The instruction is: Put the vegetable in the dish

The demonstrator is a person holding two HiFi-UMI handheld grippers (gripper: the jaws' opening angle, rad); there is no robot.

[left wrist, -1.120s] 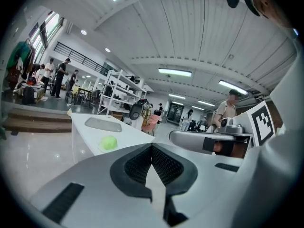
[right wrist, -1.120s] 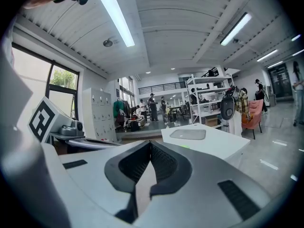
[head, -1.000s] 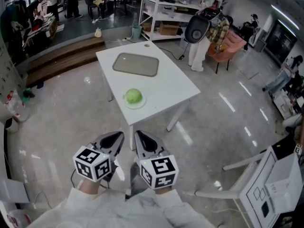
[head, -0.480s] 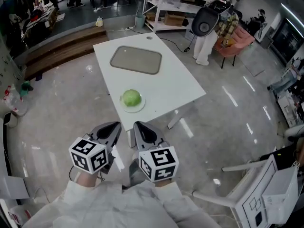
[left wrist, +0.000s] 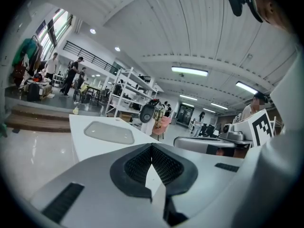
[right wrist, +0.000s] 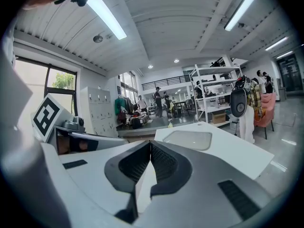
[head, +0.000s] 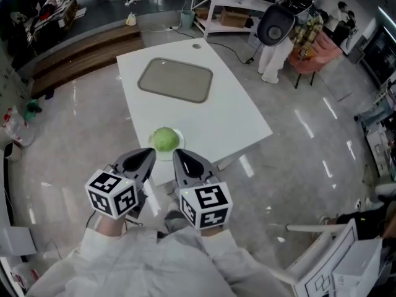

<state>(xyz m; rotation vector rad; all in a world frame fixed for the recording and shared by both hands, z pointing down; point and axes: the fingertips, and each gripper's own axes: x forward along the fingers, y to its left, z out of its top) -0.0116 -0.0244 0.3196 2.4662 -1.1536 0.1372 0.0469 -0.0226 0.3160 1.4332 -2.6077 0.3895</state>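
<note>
Two closed grippers, one vegetable, one tray, one table.

I hold my left gripper point(head: 144, 159) and my right gripper point(head: 183, 161) side by side just short of the near edge of the single white rectangular table point(head: 230, 113). Each one's own view shows its jaws pressed together at the tips with nothing between them. The one round pale-green leafy vegetable point(head: 164, 138) sits on one small white round plate point(head: 179, 144) at the table's near edge, just beyond my two gripper tips and not touched by either. One flat grey rectangular tray with rounded corners point(head: 176, 80) lies farther along the same table, well apart from the vegetable, with nothing on it. Both gripper views show that tray ahead on the tabletop; the vegetable itself appears in neither.
</note>
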